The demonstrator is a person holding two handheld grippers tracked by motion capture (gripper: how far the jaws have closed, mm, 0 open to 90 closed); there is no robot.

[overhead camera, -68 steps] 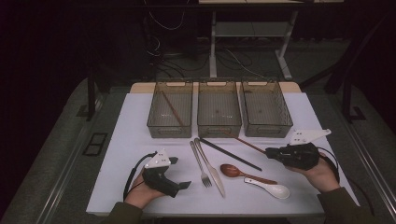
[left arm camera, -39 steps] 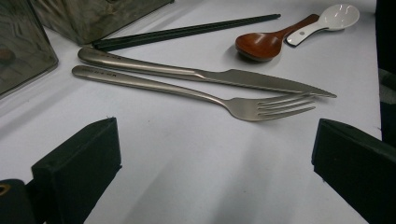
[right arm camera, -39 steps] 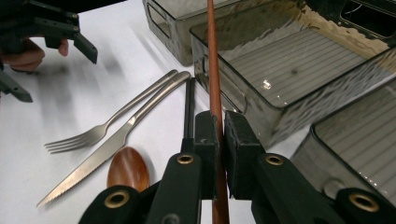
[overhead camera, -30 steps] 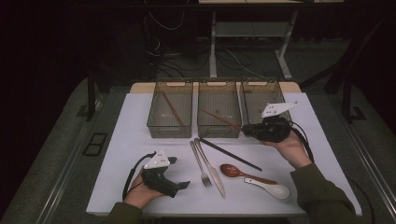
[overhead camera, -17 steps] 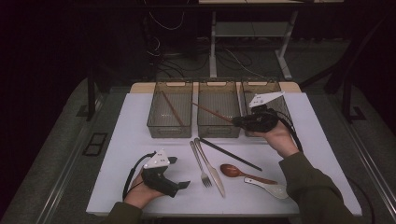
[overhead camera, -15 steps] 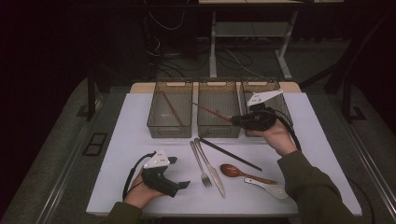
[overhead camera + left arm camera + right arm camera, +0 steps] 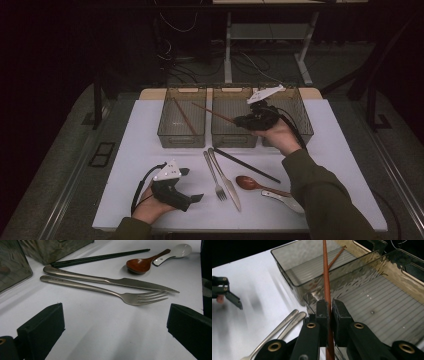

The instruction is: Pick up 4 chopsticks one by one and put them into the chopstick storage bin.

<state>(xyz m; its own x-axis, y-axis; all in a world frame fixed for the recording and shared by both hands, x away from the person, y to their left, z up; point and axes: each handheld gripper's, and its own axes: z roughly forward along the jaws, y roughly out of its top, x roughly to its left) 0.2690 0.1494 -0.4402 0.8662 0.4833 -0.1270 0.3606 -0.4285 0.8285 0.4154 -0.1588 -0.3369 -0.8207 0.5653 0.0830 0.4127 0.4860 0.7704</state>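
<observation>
My right gripper (image 7: 240,120) is shut on a brown chopstick (image 7: 215,114) and hovers over the middle bin (image 7: 232,139). The stick's free end points toward the left bin (image 7: 170,134). In the right gripper view the pads (image 7: 338,315) clamp the chopstick (image 7: 326,277), which reaches out over the left bin (image 7: 294,267), where a second brown chopstick (image 7: 336,257) lies. My left gripper (image 7: 191,185) rests open on the table's front left. Its jaws (image 7: 115,332) stand wide apart, and a fork (image 7: 100,288) and knife (image 7: 107,281) lie beyond them.
A third bin (image 7: 300,120) stands at the right of the row. On the white table (image 7: 130,150) lie a fork (image 7: 215,175), a knife (image 7: 227,179), a black chopstick (image 7: 247,165), a brown spoon (image 7: 255,183) and a white spoon (image 7: 282,198).
My right gripper has carried the brown chopstick left and away from me, from beside the right bin to above the middle bin. The left gripper has stayed put.
</observation>
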